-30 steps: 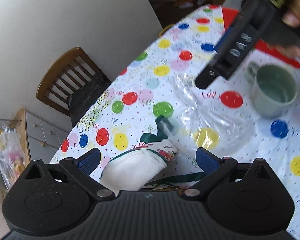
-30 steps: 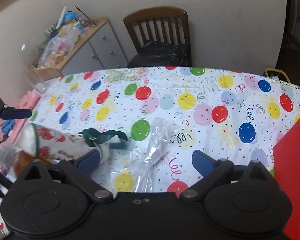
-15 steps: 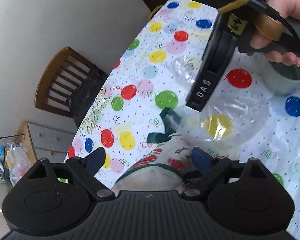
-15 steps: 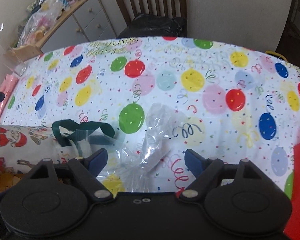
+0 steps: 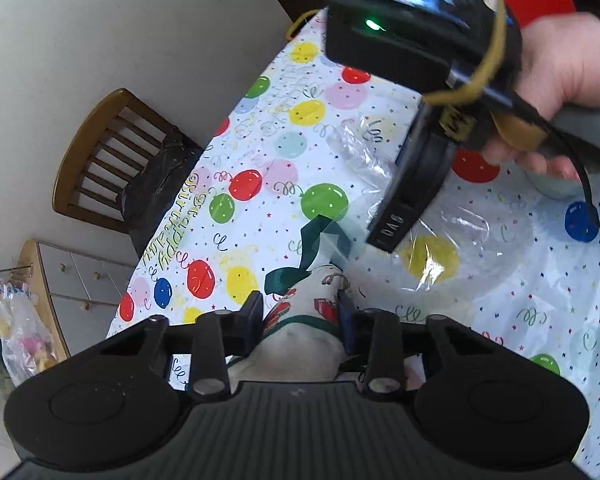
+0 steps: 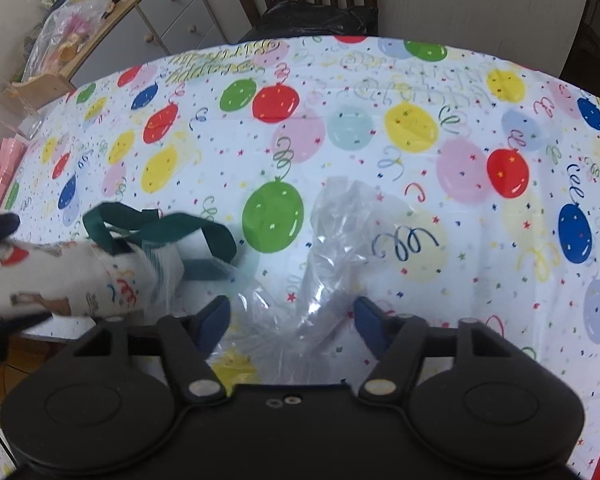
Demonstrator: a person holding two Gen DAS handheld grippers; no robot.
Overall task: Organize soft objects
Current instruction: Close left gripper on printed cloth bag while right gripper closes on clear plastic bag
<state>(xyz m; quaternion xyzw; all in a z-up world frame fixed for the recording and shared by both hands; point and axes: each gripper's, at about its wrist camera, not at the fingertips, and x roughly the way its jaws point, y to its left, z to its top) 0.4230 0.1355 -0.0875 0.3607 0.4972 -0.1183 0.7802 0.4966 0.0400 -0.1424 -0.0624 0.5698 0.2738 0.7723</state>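
The left gripper [image 5: 300, 314] hides most of the 1 cloth bag [image 5: 314, 308] it pinches: only the bag's printed end and pale inside show between the 2 narrow-set fingers, and the rest is cut off behind the gripper body. The bag's green handles [image 5: 320, 240] trail forward onto the tablecloth [image 5: 260, 152], near the table's left edge in the right wrist view. There the bag [image 6: 80, 276] is blurred and its print is hard to read; its left end runs out of frame.

The right gripper [image 6: 290, 318] stands with its fingers apart, about midway, straddling 1 clear plastic bag [image 6: 340, 232] that lies crumpled on the cloth. Whether the pads touch the plastic cannot be told. From the left wrist the plastic bag [image 5: 452, 240] is see-through and partly covered by the right gripper [image 5: 404, 184], whose fingertips are hidden; the hand [image 5: 564, 64] holding it is cut off at the frame's edge.

1 chair [image 5: 112, 160] stands at the table's far edge with 1 black bag [image 5: 156, 188] on its seat. 1 cabinet [image 6: 140, 20] beside it carries clutter too small to name.
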